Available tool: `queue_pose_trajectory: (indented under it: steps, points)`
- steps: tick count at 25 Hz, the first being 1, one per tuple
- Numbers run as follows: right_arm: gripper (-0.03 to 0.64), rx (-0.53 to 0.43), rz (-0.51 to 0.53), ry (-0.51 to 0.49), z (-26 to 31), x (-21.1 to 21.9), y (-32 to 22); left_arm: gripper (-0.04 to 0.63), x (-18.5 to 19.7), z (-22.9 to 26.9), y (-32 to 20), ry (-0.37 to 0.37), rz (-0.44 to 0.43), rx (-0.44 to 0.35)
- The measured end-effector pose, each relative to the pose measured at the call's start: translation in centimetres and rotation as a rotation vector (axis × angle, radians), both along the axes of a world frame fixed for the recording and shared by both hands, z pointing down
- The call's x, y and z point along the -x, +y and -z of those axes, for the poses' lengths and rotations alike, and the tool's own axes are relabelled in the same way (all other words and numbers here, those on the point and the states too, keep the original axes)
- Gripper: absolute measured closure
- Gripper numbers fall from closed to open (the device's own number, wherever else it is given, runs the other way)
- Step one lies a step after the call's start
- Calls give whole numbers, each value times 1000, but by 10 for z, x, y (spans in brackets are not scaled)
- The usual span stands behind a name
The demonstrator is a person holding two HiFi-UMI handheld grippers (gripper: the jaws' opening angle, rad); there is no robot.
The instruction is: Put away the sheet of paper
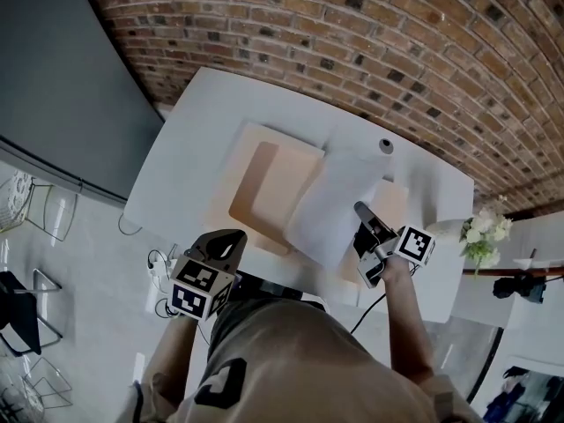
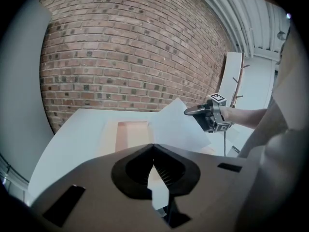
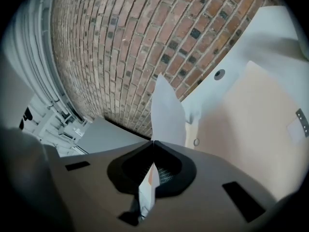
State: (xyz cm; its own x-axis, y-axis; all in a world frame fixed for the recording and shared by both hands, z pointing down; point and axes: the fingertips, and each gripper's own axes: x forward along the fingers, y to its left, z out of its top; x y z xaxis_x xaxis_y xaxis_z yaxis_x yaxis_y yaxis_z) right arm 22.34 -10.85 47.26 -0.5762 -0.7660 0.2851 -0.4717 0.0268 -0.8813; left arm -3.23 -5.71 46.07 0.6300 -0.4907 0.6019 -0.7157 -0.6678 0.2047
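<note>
**Desk:** What is your right gripper (image 1: 360, 211) doing?

**Caption:** Its jaws are clamped on the near edge of the sheet of paper (image 1: 330, 205). In the right gripper view the tips (image 3: 153, 141) meet on the sheet (image 3: 166, 115), which rises past them toward the brick wall (image 1: 352, 33).

**Desk:** Where is the sheet, then?

**Caption:** You hold it off the white table (image 1: 203, 122), tilted, over the right part of the peach folder (image 1: 273, 183) that lies flat there. The left gripper view shows the sheet (image 2: 176, 122) raised above the folder (image 2: 130, 132), with your right gripper (image 2: 195, 111) at its right edge.

**Desk:** And your left gripper (image 1: 233, 234)?

**Caption:** It hangs at the table's near edge, well apart from the paper. Its jaws are together, tips touching (image 2: 153, 145), with nothing between them.

**Desk:** Anything else in frame?

**Caption:** White flowers (image 1: 480, 232) stand beyond the table's right end.
</note>
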Motion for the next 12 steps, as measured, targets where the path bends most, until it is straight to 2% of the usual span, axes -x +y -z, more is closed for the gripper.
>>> queue_pose_trajectory:
  steps: [5,12]
  points:
    - [594,63,26,84,-28,-5,7,581,3,0,2,-3,7,0]
    - [594,121,21,66,-48,-3,16,581,4,0,3,-4,7,-1]
